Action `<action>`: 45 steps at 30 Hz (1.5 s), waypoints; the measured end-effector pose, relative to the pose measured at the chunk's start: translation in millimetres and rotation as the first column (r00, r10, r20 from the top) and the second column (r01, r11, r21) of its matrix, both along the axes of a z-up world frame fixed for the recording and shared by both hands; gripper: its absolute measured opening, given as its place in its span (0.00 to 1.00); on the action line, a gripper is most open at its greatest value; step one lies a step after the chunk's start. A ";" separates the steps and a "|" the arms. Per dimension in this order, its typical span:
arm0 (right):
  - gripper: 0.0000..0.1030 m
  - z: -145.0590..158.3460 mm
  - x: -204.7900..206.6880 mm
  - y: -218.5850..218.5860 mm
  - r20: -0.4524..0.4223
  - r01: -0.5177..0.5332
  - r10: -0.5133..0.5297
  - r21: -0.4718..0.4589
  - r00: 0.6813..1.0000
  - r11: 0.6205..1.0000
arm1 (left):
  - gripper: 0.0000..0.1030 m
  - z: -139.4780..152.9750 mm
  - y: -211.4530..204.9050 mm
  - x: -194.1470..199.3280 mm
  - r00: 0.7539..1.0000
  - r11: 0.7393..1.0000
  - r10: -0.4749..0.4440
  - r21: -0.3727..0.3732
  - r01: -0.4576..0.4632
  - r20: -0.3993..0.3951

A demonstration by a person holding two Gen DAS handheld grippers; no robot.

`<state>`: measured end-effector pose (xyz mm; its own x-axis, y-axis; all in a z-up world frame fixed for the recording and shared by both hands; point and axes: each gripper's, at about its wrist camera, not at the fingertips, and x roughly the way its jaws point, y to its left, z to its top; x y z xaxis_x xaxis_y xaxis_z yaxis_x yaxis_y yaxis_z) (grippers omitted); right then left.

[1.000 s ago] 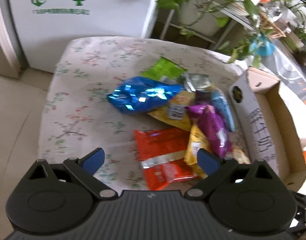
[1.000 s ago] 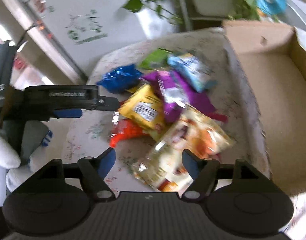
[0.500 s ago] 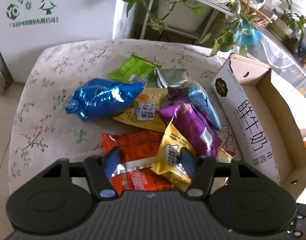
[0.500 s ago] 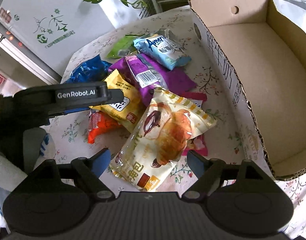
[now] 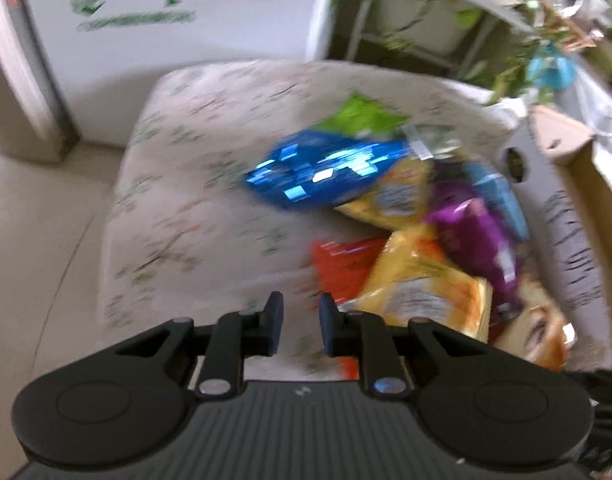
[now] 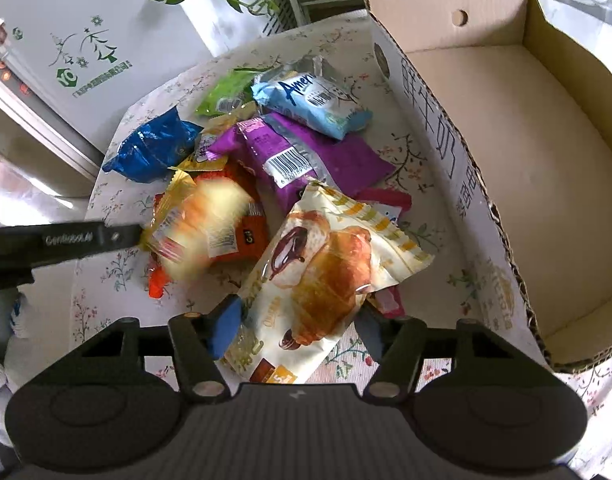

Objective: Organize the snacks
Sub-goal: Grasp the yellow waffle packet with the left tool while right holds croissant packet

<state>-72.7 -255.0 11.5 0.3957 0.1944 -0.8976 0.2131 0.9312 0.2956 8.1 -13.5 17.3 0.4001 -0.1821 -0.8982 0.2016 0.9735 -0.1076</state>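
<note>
A pile of snack packets lies on the floral tablecloth (image 6: 110, 272): a blue foil bag (image 5: 325, 172), a purple packet (image 6: 298, 152), a light blue packet (image 6: 313, 100), a green packet (image 6: 226, 92), a red packet (image 5: 337, 264) and a small yellow packet (image 5: 421, 292), which is blurred in the right wrist view (image 6: 202, 228). My left gripper (image 5: 300, 330) is nearly shut with nothing visibly between its fingers, just left of the yellow packet. My right gripper (image 6: 298, 330) is open, its fingers either side of a croissant bag (image 6: 321, 280).
An open cardboard box (image 6: 505, 160) with nothing in it stands on the right of the table. A white appliance (image 5: 166, 20) and potted plants (image 5: 465, 0) stand behind. The table's left edge drops to the tiled floor (image 5: 34, 220).
My left gripper's fingers have closed from wide open to nearly shut and the view has swung, blurred. The yellow packet has shifted. My right gripper has come down around the croissant bag.
</note>
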 end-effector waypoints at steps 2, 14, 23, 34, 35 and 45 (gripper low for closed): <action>0.66 0.9 0.5 3.2 0.004 -0.015 0.015 -0.009 1.000 1.000 | 0.17 -1.6 11.8 0.1 1.000 1.000 0.016 0.017 -0.016 -0.005; 0.67 -0.8 0.8 -0.4 0.002 0.012 -0.012 0.002 1.000 1.000 | 0.53 23.0 -18.7 -13.1 0.995 0.968 -0.085 -0.233 0.095 0.053; 0.64 -0.2 -1.1 3.3 -0.013 -0.016 0.016 -0.012 1.000 1.000 | 0.65 12.1 -69.2 -17.8 0.992 0.988 -0.108 -0.105 0.114 0.060; 0.64 -0.7 -4.9 -0.9 -0.023 -0.007 0.007 -0.012 1.000 1.000 | 0.68 2.4 -79.6 -29.2 0.980 0.988 -0.155 0.030 0.153 0.125; 0.64 -0.7 -5.1 -1.5 -0.023 -0.007 0.007 -0.010 1.000 1.000 | 0.63 3.8 -76.3 -28.6 0.981 0.989 -0.150 0.022 0.148 0.122; 0.62 1.6 -5.6 -1.9 -0.013 -0.016 0.016 -0.012 1.000 1.000 | 0.58 6.6 -19.9 -27.6 0.996 0.996 -0.084 -0.001 0.084 0.037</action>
